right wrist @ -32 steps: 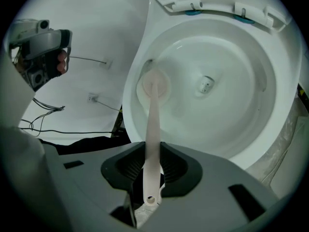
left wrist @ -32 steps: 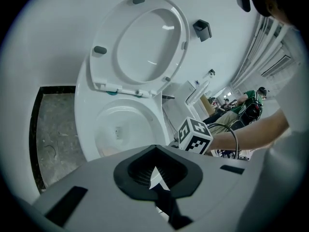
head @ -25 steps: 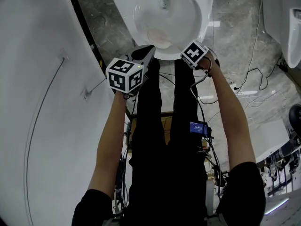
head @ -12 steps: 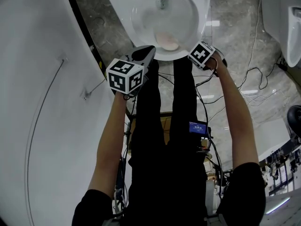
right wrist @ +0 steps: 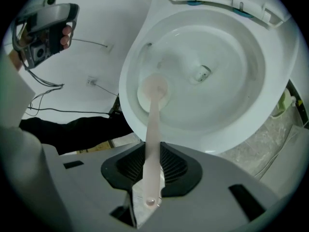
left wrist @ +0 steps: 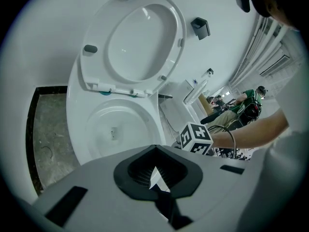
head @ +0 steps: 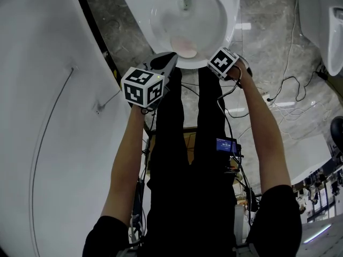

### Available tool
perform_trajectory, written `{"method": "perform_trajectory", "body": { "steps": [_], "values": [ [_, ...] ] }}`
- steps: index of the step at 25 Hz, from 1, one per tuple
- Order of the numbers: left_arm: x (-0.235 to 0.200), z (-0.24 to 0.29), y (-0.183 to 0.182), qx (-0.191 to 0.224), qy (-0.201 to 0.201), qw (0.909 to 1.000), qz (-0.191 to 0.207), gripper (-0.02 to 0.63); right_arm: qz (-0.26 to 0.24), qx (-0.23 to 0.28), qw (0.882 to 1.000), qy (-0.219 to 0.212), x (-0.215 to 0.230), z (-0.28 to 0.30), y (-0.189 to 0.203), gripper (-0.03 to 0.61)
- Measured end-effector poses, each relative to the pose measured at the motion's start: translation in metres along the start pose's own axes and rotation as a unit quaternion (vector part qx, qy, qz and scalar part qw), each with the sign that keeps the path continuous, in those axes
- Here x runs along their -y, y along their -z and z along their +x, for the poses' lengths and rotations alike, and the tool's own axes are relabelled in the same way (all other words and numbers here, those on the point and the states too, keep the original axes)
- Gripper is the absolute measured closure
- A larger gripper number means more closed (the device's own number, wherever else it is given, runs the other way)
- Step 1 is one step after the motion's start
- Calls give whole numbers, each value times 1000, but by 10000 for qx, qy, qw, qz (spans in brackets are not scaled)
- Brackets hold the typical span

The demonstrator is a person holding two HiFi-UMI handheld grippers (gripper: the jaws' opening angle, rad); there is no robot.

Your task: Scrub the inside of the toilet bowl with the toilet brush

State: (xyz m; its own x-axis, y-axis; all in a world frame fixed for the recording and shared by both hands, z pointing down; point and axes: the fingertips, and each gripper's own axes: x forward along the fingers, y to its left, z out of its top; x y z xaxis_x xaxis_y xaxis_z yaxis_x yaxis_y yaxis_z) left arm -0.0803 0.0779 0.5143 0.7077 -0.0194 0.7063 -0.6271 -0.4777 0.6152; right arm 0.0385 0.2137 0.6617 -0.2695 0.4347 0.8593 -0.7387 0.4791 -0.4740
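1. Grey marble floor (head: 268, 31), white toilet bowl (right wrist: 231, 86), seat (left wrist: 135, 42) flipped up.
2. Right gripper (right wrist: 150, 175) is clamped on the pink toilet brush (right wrist: 153, 120), whose head is down inside the bowl.
3. Left gripper (left wrist: 157, 178) has its jaws together on nothing, near the bowl's front.

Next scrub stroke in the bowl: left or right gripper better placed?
Right. The right gripper is shut on the toilet brush, whose head is already inside the toilet bowl. The left gripper is shut on nothing and sits outside the bowl.
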Motion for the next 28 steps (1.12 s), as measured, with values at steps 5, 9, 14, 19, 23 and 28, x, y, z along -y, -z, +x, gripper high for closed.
{"method": "perform_trajectory", "body": {
  "steps": [5,9,14,19,23,28],
  "values": [
    [-2,-3,4,2,21,10000,-14,603,321,539,9978,-196,-15,-1,-39,474],
    [-5,-6,8,-19,18,10000,-23,603,574,975,9933,-236,-16,-5,-74,474],
    [-8,-10,9,-27,-26,10000,-61,604,939,1495,9843,-71,-3,-25,-114,474],
    [-8,-15,9,-12,-35,10000,-70,603,1474,1809,9722,167,11,-44,-136,474],
    [-9,-16,9,8,-26,10000,-76,604,1759,1928,9642,463,26,-53,-139,474],
    [-8,-12,9,0,-9,10000,-69,604,2062,2120,9536,572,41,-61,-138,474]
  ]
}}
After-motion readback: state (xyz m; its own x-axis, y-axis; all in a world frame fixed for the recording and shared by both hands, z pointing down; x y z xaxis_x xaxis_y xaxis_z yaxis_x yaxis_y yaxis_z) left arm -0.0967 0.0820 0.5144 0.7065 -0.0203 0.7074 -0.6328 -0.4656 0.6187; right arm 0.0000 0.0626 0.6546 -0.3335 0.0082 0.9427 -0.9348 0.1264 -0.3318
